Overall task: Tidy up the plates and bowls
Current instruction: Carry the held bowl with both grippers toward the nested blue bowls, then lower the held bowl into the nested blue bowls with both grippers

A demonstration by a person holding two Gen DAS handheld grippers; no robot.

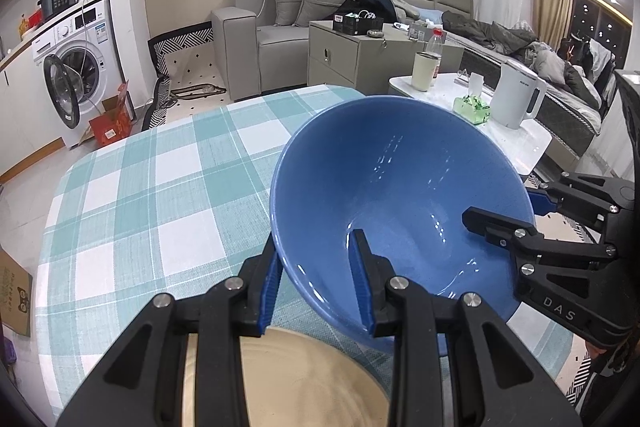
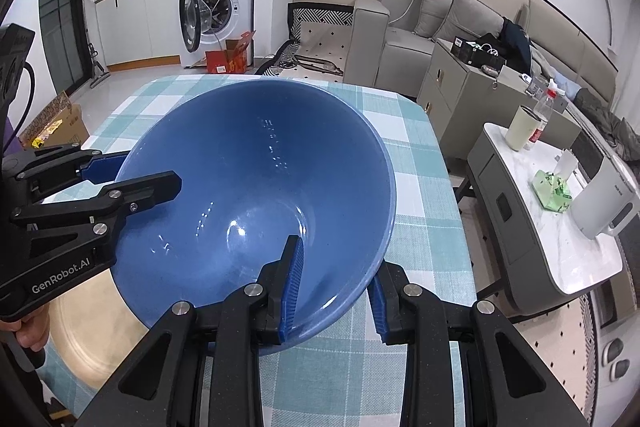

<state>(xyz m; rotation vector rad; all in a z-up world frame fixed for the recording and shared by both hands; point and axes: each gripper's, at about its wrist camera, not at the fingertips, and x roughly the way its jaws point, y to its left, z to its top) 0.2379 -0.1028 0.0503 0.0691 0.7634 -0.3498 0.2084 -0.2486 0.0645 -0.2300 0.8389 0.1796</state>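
Observation:
A large blue bowl point(image 1: 400, 195) is held tilted above the checked tablecloth point(image 1: 152, 195). My left gripper point(image 1: 316, 287) is shut on its near-left rim, one finger inside and one outside. My right gripper point(image 1: 500, 207) grips the bowl's right rim. In the right wrist view the blue bowl point(image 2: 260, 187) fills the centre, my right gripper point(image 2: 336, 287) is shut on its near rim, and my left gripper point(image 2: 128, 175) clamps its left rim. A tan plate point(image 1: 288, 379) lies on the table under the bowl; it also shows in the right wrist view point(image 2: 92, 331).
The checked cloth point(image 2: 420, 195) covers a rounded table. A white side table point(image 2: 560, 227) to the right holds a kettle point(image 2: 604, 203), a cup and a bottle. A sofa point(image 1: 280, 19), cabinet and washing machine point(image 1: 76, 67) stand beyond.

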